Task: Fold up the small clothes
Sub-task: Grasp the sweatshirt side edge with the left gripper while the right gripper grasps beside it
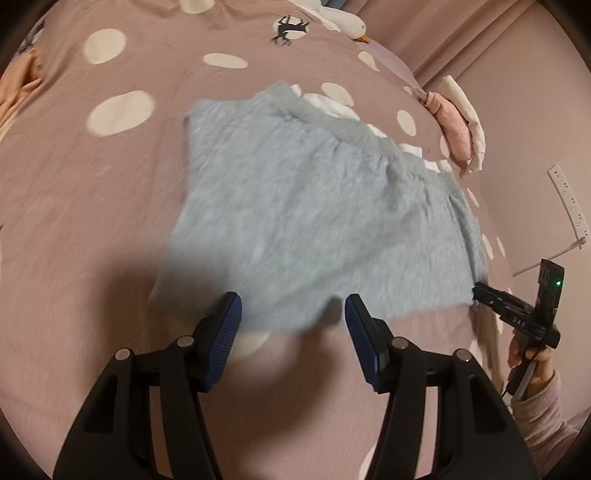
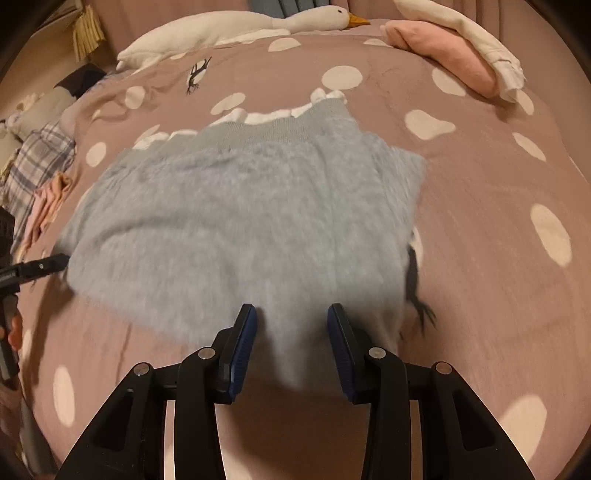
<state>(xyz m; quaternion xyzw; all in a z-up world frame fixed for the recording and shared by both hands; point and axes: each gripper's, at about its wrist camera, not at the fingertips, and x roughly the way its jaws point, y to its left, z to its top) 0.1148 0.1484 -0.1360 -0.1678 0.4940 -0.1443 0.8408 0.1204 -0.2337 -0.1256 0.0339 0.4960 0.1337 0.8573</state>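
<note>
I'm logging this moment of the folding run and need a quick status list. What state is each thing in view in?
Grey fluffy garment: lying spread on the bed, ribbed edge on the far side.
Left gripper: jaws apart, at the garment's near edge, not clamping it.
Right gripper: jaws apart, cloth between them, no clear pinch.
Pink garment: folded, at the bed's far side.
Goose plush: lying flat.

Fuzzy light-blue knit garment (image 2: 236, 218) lying spread on the mauve white-dotted bed cover (image 2: 480, 258).
The left gripper (image 1: 291, 325) and right gripper (image 2: 291, 332) are hanging over its near edge, well apart. Behind the garment, a white plush goose (image 2: 258, 22) is lying along the bed's far side, with folded pink and cream clothes (image 2: 454, 55) sitting to its right.
</note>
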